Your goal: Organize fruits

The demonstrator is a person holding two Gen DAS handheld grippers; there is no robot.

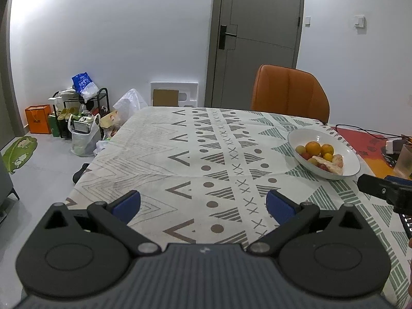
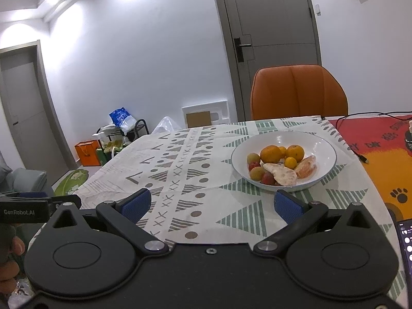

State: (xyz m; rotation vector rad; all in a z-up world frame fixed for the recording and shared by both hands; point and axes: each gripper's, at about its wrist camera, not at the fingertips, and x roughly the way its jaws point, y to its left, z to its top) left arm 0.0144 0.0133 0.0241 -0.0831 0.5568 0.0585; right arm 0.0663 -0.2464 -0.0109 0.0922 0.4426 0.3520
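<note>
Grippers sit low over the table, nearest of all. The left gripper (image 1: 203,203) has its jaws spread wide with nothing between them, and so does the right gripper (image 2: 211,204). Past the right one, just beyond its tips, stands the white bowl (image 2: 324,144). All the fruit (image 2: 270,154) already lies inside it, with none loose on the cloth (image 2: 180,159). That fits a job just done, or a bowl waiting to be sorted. Only the right view shows a phone (image 2: 405,252) and the fingers (image 2: 18,246) of the hand holding the left gripper. Only the left view shows a cup (image 1: 405,161).
</note>
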